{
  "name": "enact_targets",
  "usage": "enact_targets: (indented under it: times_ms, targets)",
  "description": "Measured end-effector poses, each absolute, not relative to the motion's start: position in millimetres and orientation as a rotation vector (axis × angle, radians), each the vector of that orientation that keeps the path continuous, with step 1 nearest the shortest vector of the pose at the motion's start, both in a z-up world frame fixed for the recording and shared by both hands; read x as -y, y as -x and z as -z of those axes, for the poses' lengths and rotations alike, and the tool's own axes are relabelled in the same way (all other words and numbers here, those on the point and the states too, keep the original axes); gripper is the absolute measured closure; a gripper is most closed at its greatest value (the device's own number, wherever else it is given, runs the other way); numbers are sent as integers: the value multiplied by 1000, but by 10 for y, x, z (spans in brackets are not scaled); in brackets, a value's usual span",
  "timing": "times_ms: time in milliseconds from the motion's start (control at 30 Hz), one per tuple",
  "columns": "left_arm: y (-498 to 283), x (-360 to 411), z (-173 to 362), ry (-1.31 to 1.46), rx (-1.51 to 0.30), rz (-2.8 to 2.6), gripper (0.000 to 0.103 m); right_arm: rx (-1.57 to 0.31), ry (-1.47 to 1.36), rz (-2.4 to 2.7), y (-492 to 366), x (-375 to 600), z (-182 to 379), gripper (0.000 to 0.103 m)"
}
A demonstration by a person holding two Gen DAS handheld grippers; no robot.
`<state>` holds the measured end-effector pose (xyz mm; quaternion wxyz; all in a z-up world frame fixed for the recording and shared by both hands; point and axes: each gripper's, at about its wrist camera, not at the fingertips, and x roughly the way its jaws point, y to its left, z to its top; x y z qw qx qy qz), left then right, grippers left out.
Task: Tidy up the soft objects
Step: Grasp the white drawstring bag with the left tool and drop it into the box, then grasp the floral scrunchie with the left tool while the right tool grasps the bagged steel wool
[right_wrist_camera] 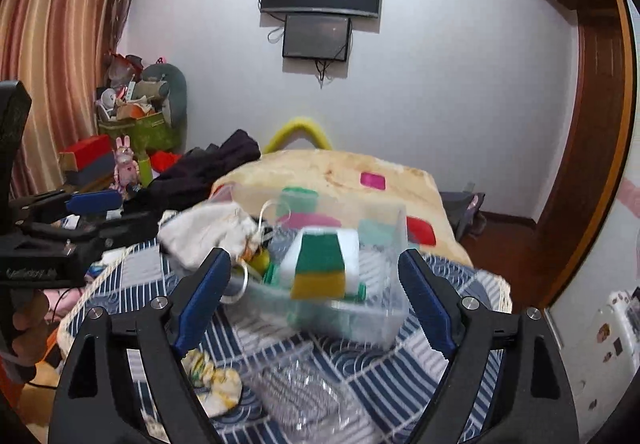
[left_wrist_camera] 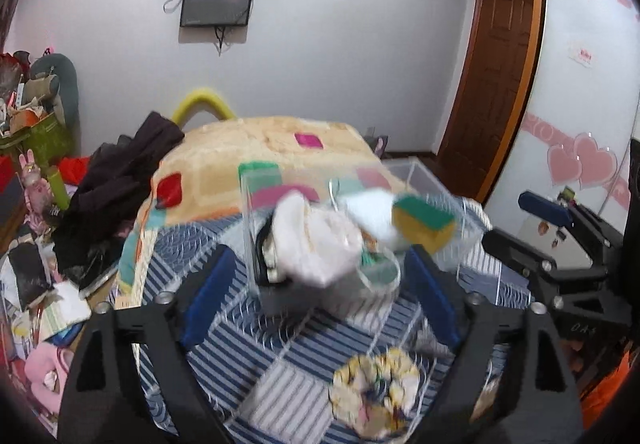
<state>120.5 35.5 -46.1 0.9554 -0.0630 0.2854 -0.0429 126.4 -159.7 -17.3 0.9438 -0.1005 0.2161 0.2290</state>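
Observation:
A clear plastic box [left_wrist_camera: 416, 180] [right_wrist_camera: 384, 308] stands on the striped bed cover. In it lie a white cloth bag [left_wrist_camera: 316, 240] [right_wrist_camera: 204, 236], a green-and-yellow sponge [left_wrist_camera: 424, 222] [right_wrist_camera: 322, 268] and a white foam block [left_wrist_camera: 372, 212] [right_wrist_camera: 352, 256]. A floral scrunchie [left_wrist_camera: 376, 392] [right_wrist_camera: 218, 384] lies on the cover in front of the box. My left gripper [left_wrist_camera: 320, 300] is open and empty, just before the box. My right gripper [right_wrist_camera: 316, 296] is open and empty, its fingers on either side of the box front.
A beige patterned blanket [left_wrist_camera: 256, 148] [right_wrist_camera: 340, 172] lies behind the box, with dark clothes [left_wrist_camera: 120, 180] [right_wrist_camera: 208, 164] to its left. Cluttered boxes and toys [left_wrist_camera: 36, 124] [right_wrist_camera: 132, 120] stand at the far left. A crinkled clear wrapper [right_wrist_camera: 304, 384] lies on the cover.

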Motion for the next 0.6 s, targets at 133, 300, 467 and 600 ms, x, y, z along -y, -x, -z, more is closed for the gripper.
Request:
enact_targets:
  times_ms: [133, 300, 467, 600]
  targets:
    - [-1137, -259, 727, 134, -651, 100, 14, -505, 189, -457, -1255, 1665, 387, 19]
    - [-1124, -127, 1070, 142, -743, 136, 14, -613, 191, -446, -1277, 1718, 724, 19]
    - [-1174, -15, 1318, 149, -831, 171, 14, -710, 177, -461, -1311, 1760, 1029, 19]
    - [-1169, 80, 1469, 131, -883, 202, 14, -752, 163, -481, -1354, 1775, 1134, 19]
